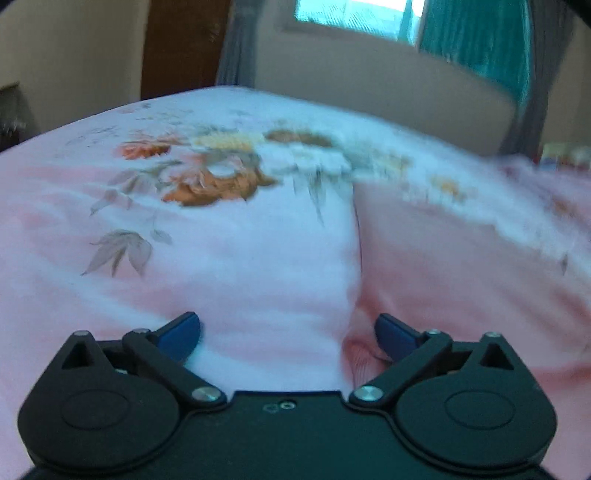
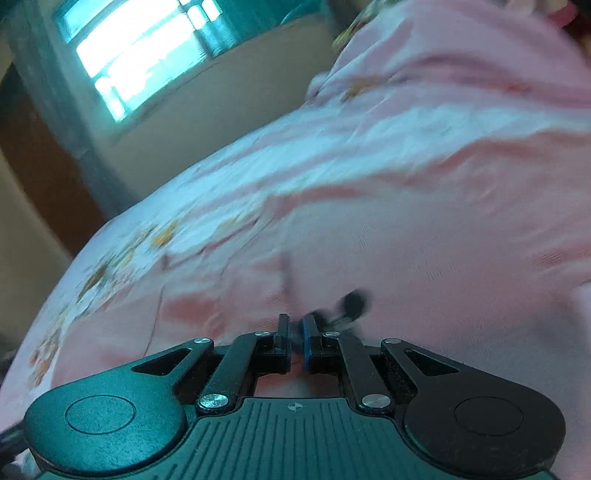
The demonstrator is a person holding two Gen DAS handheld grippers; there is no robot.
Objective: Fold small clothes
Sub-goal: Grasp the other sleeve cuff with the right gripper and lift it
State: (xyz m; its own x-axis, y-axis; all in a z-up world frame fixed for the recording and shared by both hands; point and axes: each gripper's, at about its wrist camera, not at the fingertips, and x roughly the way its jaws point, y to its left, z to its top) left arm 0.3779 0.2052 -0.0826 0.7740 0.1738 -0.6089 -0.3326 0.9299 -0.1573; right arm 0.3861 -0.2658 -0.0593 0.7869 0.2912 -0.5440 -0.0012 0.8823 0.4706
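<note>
Left wrist view: left tongs [image 1: 288,332] gape low over bedsheet [image 1: 110,295]; right tongs [image 2: 295,341] nearly closed, tilted.

Matt floral cloth bedsheet [image 1: 110,206]; left gripper [image 1: 288,334] matt black plastic

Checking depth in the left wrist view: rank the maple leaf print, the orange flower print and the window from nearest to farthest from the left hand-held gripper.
From the left hand-held gripper:
1. Maple leaf print, near left on the bedspread.
2. Orange flower print, farther up, centre-left.
3. Window, on the far wall, top.
</note>
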